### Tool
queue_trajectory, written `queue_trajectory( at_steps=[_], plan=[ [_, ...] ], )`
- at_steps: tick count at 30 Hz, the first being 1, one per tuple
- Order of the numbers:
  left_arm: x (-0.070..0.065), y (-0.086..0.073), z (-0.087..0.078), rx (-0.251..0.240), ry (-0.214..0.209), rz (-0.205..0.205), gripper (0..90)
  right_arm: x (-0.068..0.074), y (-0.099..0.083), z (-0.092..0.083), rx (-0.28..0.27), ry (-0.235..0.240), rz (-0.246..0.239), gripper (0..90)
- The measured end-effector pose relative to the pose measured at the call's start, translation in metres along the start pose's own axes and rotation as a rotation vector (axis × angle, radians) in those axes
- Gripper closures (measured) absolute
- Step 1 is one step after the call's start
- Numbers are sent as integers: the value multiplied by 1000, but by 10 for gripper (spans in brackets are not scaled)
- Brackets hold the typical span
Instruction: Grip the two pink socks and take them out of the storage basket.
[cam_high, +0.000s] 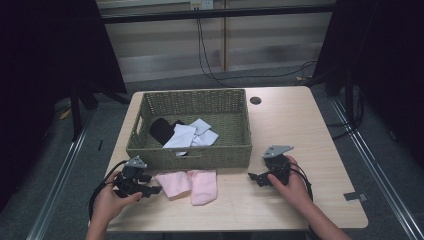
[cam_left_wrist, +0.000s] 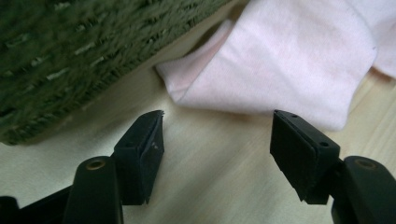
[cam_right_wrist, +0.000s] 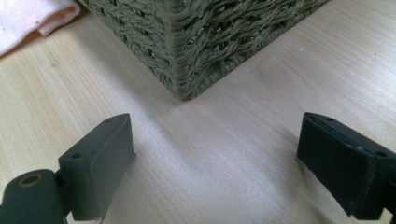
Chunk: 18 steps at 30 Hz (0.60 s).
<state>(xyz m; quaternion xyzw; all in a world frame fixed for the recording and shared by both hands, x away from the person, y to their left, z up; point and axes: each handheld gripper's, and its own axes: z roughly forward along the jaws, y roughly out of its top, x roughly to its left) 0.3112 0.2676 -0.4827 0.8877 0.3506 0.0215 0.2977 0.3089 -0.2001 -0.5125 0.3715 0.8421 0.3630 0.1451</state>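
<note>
Two pale pink socks (cam_high: 189, 184) lie side by side on the wooden table, just in front of a green woven basket (cam_high: 150, 150). My left gripper (cam_high: 156, 190) sits low at the left end of the socks, jaws open and bare. In the left gripper view the nearest pink sock (cam_left_wrist: 280, 60) lies just beyond my left gripper (cam_left_wrist: 217, 126). My right gripper (cam_high: 253, 176) rests to the right of the socks, held in a hand, jaws wide apart with nothing between them. The right gripper view looks past my right gripper (cam_right_wrist: 212, 140) at the basket's corner (cam_right_wrist: 187, 42).
Inside the basket lie white socks (cam_high: 192, 134) and a black one (cam_high: 161, 130). A round cable hole (cam_high: 255, 100) is in the table behind the basket. Bare wood spreads to the right of the basket and in front of the socks. A strip of tape (cam_high: 354, 196) marks the table's right edge.
</note>
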Motion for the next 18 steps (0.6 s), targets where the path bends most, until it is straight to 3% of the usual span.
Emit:
queue_trajectory(
  at_steps=[6, 10, 11, 18],
  plan=[
    [-3, -8, 2, -53, 8, 35, 318, 0, 0, 0, 2, -2, 0, 102],
    [-9, -14, 5, -97, 40, 78, 279, 0, 0, 0, 0, -1, 1, 102],
    [-9, -15, 5, -93, 51, 100, 274, 0, 0, 0, 3, -3, 0, 102],
    [-12, -15, 5, -90, 67, 109, 274, 0, 0, 0, 2, -3, -1, 102]
  ],
)
